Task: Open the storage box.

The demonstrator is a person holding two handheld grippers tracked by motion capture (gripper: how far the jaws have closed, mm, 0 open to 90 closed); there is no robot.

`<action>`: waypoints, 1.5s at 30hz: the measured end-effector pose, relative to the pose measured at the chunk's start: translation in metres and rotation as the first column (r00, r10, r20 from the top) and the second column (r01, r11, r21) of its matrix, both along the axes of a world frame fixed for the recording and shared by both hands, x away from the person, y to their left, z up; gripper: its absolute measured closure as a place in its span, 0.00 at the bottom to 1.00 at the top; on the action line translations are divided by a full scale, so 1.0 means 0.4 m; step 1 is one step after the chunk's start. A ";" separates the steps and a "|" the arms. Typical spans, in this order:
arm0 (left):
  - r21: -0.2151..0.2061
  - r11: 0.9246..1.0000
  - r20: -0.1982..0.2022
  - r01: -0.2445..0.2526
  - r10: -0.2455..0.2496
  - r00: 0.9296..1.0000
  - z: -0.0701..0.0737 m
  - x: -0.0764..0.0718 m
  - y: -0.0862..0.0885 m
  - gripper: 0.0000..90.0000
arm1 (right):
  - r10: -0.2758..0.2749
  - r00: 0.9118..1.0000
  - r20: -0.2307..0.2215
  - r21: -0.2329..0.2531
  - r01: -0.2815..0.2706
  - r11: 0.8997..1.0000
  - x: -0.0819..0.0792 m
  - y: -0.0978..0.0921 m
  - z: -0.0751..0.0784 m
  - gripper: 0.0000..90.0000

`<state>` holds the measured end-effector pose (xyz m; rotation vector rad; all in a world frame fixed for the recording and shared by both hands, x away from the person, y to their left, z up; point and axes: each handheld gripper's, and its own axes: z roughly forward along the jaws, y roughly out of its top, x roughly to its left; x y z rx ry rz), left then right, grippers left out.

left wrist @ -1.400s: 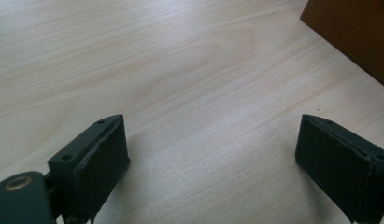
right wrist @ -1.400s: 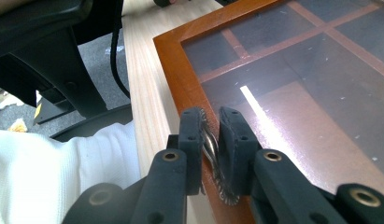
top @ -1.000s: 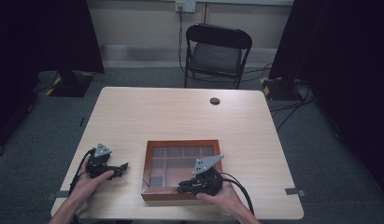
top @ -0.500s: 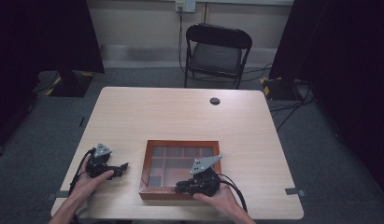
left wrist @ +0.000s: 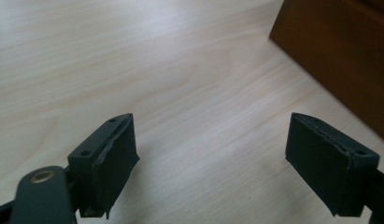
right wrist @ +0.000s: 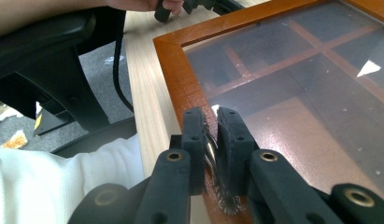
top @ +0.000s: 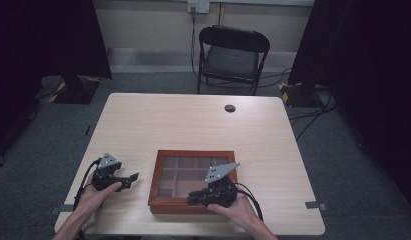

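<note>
A brown wooden box (top: 193,153) with a glass lid (right wrist: 292,88) over several compartments lies near the table's front edge. My right gripper (top: 190,199) is at the box's front rim. In the right gripper view the gripper (right wrist: 212,126) is shut on a small metal clasp (right wrist: 213,158) at the lid frame (right wrist: 175,70). To the left of the box my left gripper (top: 133,179) rests low over the table, pointing at it. Its jaws (left wrist: 210,163) are wide open over bare wood, and the box's side wall (left wrist: 339,51) stands ahead to the right.
The light wood table (top: 193,120) has a round cable hole (top: 230,108) near its far edge. Behind the table stands a black folding chair (top: 232,55). A white sleeve (right wrist: 49,186) and a black chair part (right wrist: 54,60) lie below the table's front edge.
My right gripper has slid a little to the left along the box's front rim. The left gripper has stayed where it was.
</note>
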<state>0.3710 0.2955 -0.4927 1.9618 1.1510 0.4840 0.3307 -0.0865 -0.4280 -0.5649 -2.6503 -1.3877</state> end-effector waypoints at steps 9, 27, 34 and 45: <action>-0.035 0.999 0.001 0.030 -0.030 1.000 0.017 -0.017 -0.018 0.18 | 0.011 1.000 -0.009 -0.008 -0.011 1.000 0.009 0.002 0.022 0.92; -0.055 0.992 0.073 0.110 -0.106 0.992 0.058 -0.037 -0.056 0.18 | 0.032 0.999 -0.033 -0.018 -0.032 0.999 0.032 0.012 0.072 0.92; -0.040 0.990 0.098 0.134 -0.130 0.987 0.077 -0.029 -0.068 0.19 | 0.046 0.998 -0.039 -0.032 -0.047 0.998 0.047 0.016 0.102 0.92; -0.076 0.980 0.144 0.186 -0.174 0.974 0.074 -0.008 -0.090 0.19 | 0.068 0.997 -0.044 -0.034 -0.069 0.997 0.072 0.032 0.142 0.93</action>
